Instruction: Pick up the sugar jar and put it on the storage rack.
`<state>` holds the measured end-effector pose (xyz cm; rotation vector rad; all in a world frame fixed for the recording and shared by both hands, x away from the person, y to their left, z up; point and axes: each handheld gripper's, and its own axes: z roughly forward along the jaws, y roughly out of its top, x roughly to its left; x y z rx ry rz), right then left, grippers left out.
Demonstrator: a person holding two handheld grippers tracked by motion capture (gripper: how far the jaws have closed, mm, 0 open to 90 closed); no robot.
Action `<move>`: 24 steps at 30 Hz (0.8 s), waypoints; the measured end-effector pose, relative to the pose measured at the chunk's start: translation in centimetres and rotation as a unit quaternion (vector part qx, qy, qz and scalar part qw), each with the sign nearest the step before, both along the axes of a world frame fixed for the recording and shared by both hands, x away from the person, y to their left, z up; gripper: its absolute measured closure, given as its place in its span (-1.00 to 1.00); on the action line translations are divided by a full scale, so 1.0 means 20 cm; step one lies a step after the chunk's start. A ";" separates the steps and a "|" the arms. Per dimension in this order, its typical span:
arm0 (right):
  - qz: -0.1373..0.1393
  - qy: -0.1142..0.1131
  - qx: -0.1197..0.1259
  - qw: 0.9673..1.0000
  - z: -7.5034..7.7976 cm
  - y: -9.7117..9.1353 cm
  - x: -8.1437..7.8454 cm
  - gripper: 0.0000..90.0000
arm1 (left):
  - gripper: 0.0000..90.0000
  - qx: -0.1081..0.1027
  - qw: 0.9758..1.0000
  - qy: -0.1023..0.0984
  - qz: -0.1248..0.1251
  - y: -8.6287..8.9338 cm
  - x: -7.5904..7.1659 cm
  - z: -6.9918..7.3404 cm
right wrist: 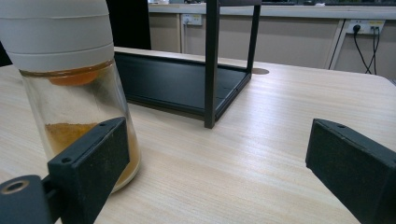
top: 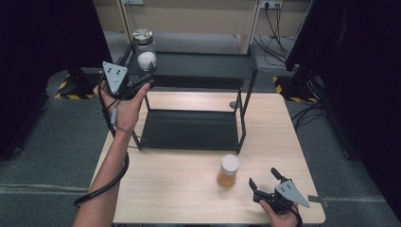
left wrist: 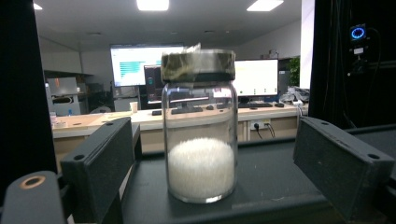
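No text, label, brand or number can be read anywhere in these views. Beyond the left gripper's jaws, behind the glass jar [left wrist: 200, 126], the monitors [left wrist: 140, 65] show bright panels whose content is too blurred to make out. To the right of that gripper, a small device [left wrist: 358, 33] on the dark post carries a glowing blue ring, a light and not a legible sign. The amber jar [right wrist: 74, 88] beside the right gripper's jaw bears no visible label.

Amber jar [right wrist: 70, 88] cut off top/left in right gripper view; glass jar's lid [left wrist: 198, 65] blurred.
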<state>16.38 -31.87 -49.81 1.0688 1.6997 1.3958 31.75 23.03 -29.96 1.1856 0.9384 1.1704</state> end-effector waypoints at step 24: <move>0.001 0.000 -0.001 1.000 0.00 0.00 0.00 -0.86 | -0.74 0.012 1.000 0.004 -0.003 0.01 -0.08 -0.18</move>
